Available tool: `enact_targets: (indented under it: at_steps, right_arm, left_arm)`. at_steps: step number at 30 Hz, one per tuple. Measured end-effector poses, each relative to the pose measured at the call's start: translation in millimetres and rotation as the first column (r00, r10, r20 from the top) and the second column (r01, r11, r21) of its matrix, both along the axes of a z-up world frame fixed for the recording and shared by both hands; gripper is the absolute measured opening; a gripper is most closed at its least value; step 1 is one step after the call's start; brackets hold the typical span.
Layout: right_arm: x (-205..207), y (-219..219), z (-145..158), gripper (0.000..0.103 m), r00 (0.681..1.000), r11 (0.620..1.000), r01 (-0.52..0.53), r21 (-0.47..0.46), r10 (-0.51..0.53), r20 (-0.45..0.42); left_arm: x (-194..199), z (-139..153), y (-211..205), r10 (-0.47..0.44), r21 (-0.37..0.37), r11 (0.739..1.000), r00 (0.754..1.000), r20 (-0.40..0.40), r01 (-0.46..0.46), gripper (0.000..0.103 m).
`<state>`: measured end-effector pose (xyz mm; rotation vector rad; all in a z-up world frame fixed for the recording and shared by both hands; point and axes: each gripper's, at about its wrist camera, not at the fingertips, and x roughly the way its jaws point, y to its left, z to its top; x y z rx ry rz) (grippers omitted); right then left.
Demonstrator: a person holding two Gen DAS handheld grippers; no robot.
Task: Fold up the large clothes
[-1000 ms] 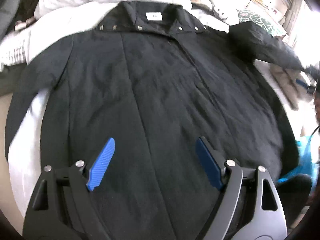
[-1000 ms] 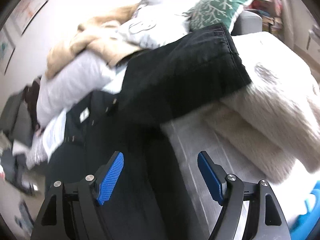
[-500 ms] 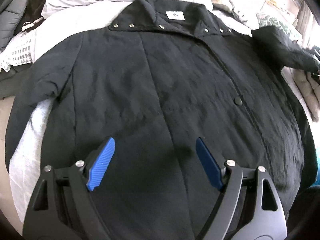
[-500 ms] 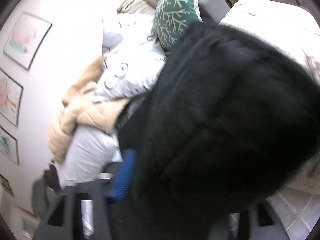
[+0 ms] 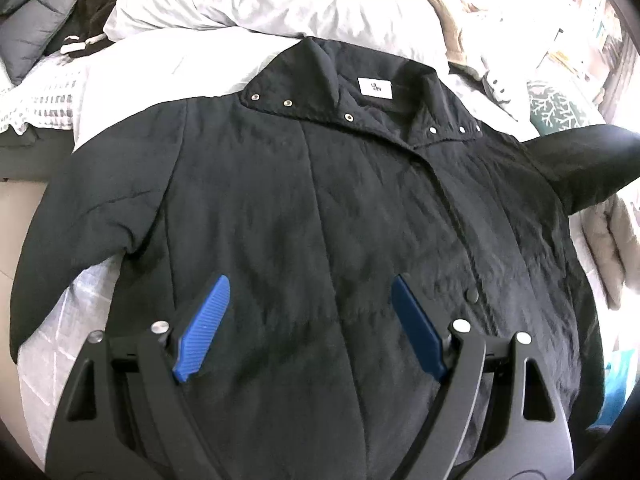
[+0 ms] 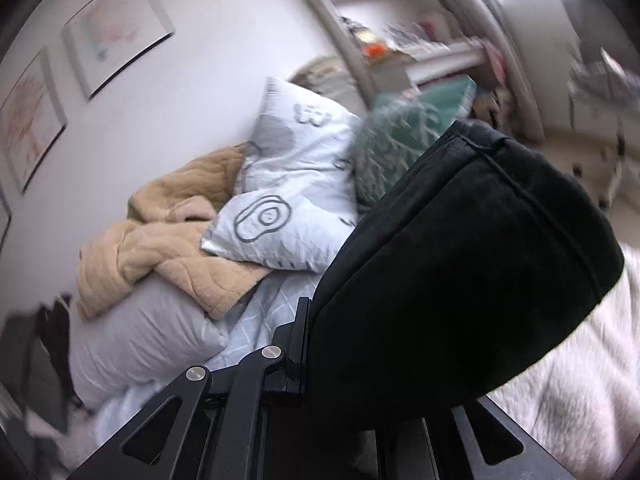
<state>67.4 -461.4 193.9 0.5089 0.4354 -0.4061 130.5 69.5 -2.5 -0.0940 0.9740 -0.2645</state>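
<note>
Jaws clamp coat (image 5: 320, 220) sleeve (image 6: 460, 280), collar pointing away.

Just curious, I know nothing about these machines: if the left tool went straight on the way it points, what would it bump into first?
Probably the black jacket: the open left tool points at its front panel. Depth is unclear.

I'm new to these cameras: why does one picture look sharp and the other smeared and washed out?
Left wrist view: sharp black quilted jacket, edges bowed by the fisheye, right side glaring white. Right wrist view: motion-blurred bookshelf; the black jacket sleeve hides the jaws.
</note>
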Motion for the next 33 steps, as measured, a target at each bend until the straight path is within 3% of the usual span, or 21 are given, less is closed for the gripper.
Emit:
enact_targets:
  at_steps: [6,11,16,21,25,27,29,31,33]
  right_arm:
    - [30.6,74.7,6.8,0.009,0.985,0.972,-0.173,-0.158,0.167,-0.053]
    - [59.7,175.7,-6.4,0.013,0.915,0.866,-0.4,-0.299,0.358,-0.187]
    - [86.2,260.2,-55.6,0.015,0.826,0.764,-0.555,-0.328,0.46,-0.326]
    - [111.3,317.0,-131.5,0.022,0.741,0.734,-0.636,-0.237,0.495,-0.454]
    - [120.8,342.6,-205.1,0.041,0.58,0.71,-0.703,-0.038,0.541,-0.609]
    - [111.2,344.3,-220.1,0.048,0.534,0.689,-0.725,0.008,0.569,-0.625]
    - [97.0,337.3,-218.1,0.06,0.51,0.665,-0.744,0.062,0.626,-0.59]
    - [75.9,317.7,-209.0,0.068,0.494,0.637,-0.753,0.162,0.711,-0.501]
    - [56.5,293.9,-198.3,0.069,0.514,0.634,-0.739,0.23,0.75,-0.415]
  left_arm:
    - [9.7,5.1,3.4,0.019,-0.025,1.0,1.0,0.007,-0.019,0.083]
    - [17.1,6.6,6.6,0.036,-0.05,0.998,0.999,-0.001,-0.036,0.083]
    - [22.5,2.6,9.1,0.062,-0.062,0.996,0.998,-0.013,-0.062,0.083]
    - [27.0,-2.8,16.1,0.086,-0.069,0.994,0.996,-0.034,-0.088,0.083]
    - [31.5,-8.1,23.7,0.099,-0.088,0.991,0.993,-0.059,-0.104,0.083]
    - [33.5,-11.0,26.7,0.102,-0.108,0.988,0.992,-0.073,-0.11,0.083]
    - [35.8,-12.1,29.8,0.099,-0.144,0.984,0.992,-0.082,-0.11,0.083]
    - [37.0,-12.7,32.3,0.103,-0.193,0.974,0.99,-0.092,-0.119,0.083]
    - [39.6,-13.9,33.7,0.093,-0.259,0.959,0.99,-0.106,-0.118,0.083]
